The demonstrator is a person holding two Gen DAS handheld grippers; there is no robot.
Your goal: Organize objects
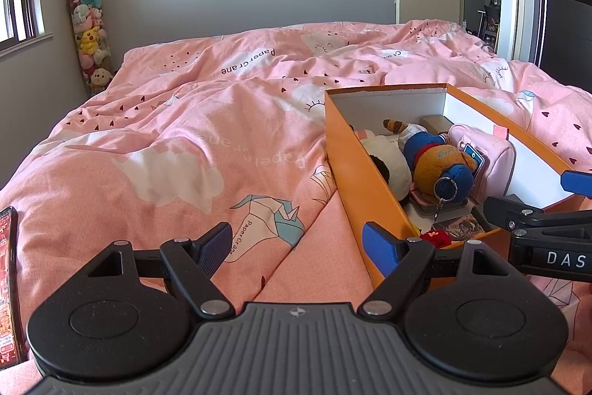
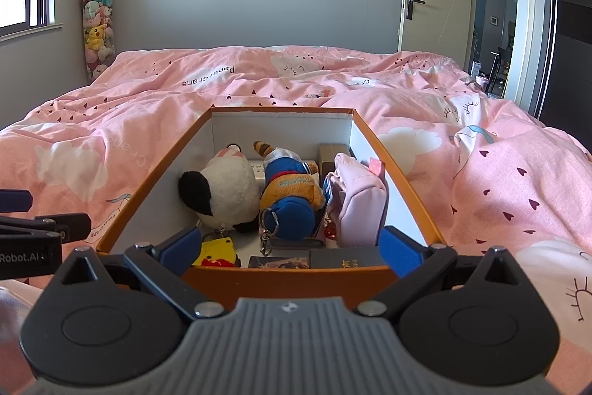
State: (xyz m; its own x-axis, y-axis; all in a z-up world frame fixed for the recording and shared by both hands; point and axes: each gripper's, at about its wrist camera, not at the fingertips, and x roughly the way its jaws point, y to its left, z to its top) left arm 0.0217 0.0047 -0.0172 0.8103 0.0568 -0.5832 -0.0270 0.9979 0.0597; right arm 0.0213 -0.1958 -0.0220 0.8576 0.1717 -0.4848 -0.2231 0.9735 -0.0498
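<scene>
A: My right gripper point(image 2: 290, 247) is spread wide, empty, straddling the near wall of the orange box point(image 2: 288, 278). Only this view shows a yellow tag point(image 2: 218, 252) by the left finger.

B: My left gripper point(image 1: 298, 247) is likewise wide, empty; box just right of it on the pink duvet point(image 1: 166, 143), holding a bear plush point(image 1: 440, 165), white plush point(image 1: 388, 161), pink pouch point(image 1: 495, 154).

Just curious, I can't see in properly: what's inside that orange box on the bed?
The orange box holds a black-and-white plush, a brown plush in blue, a pink pouch, a yellow item and dark flat boxes. Whatever lies beneath the plushes is hidden.
</scene>
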